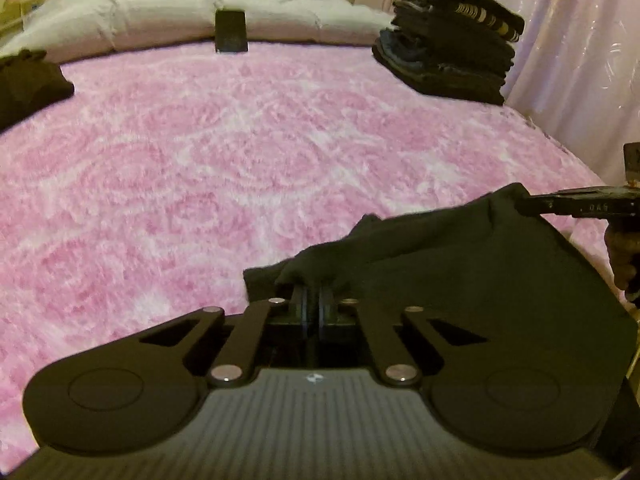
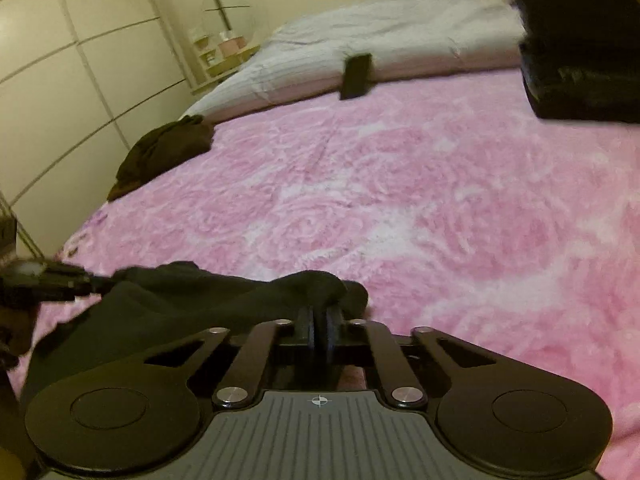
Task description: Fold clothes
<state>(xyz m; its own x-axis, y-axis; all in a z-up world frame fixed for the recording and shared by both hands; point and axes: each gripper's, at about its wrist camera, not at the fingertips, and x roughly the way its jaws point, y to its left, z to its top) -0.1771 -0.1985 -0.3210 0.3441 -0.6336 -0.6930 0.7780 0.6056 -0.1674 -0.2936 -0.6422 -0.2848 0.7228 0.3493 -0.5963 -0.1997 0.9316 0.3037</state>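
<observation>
Left wrist view: left gripper (image 1: pixel 314 294) clamped on an edge of the black garment (image 1: pixel 460 264), which lies at the near edge of the pink blanket (image 1: pixel 200 152). The right gripper (image 1: pixel 524 202) comes in from the right and pinches the cloth's far corner. A stack of folded dark clothes (image 1: pixel 448 40) sits far right, a loose dark garment (image 1: pixel 28 80) far left, and a black phone-like object (image 1: pixel 231 31) leans on the white duvet (image 1: pixel 160 4).

Right wrist view: right gripper (image 2: pixel 319 322) pinched shut on a bunched cloth edge (image 2: pixel 312 284); the left gripper (image 2: pixel 106 280) is at the opposite corner.

Risk, as a judgement: thin pinches may slip if pulled apart too hard, and fuzzy blanket drag could wrinkle the fold.

No containers visible.
</observation>
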